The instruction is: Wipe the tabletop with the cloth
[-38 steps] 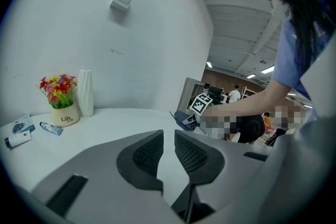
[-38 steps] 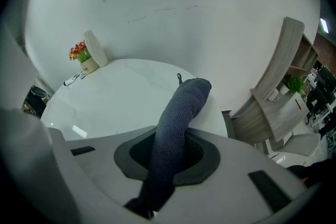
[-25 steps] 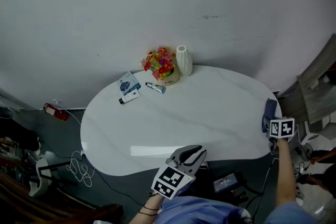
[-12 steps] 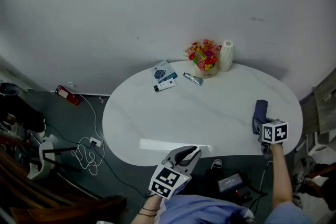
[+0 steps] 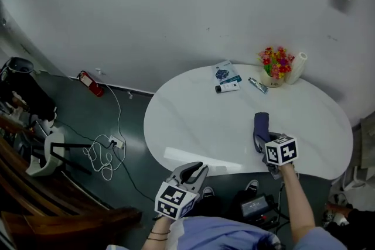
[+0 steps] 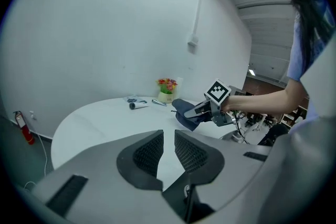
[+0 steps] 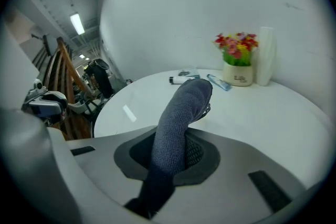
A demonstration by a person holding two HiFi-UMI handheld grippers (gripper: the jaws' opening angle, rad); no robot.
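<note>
Wipe step is in hand. Right tongs [image 5: 263, 140] are clamped on the dark blue cloth [image 7: 181, 110]. In the right gripper view it stands up out of the jaws as a thick roll and curls over, with its far end apparently resting on the white counter [image 5: 193, 120]. The cloth sits over the right-middle of the counter, near the front edge. Left tongs [image 6: 168, 137] hang off the near-left edge, not over the top, with the jaws nearly together and nothing between them, so they look idle. Clutter sits at the far rim: flower pot [image 5: 275, 67], white roll [image 5: 298, 67], a packet [image 5: 225, 72] and two small tubes [image 5: 228, 87], all well apart from the cloth. My read is that most of the surface is unwiped and contact is only at the cloth tip. The next move calls for tilting the right tongs down to press more of the cloth flat, then sweeping across the open left half. Strokes should stop short of the far items. One risk is the cloth bunching and skating instead of wiping.
</note>
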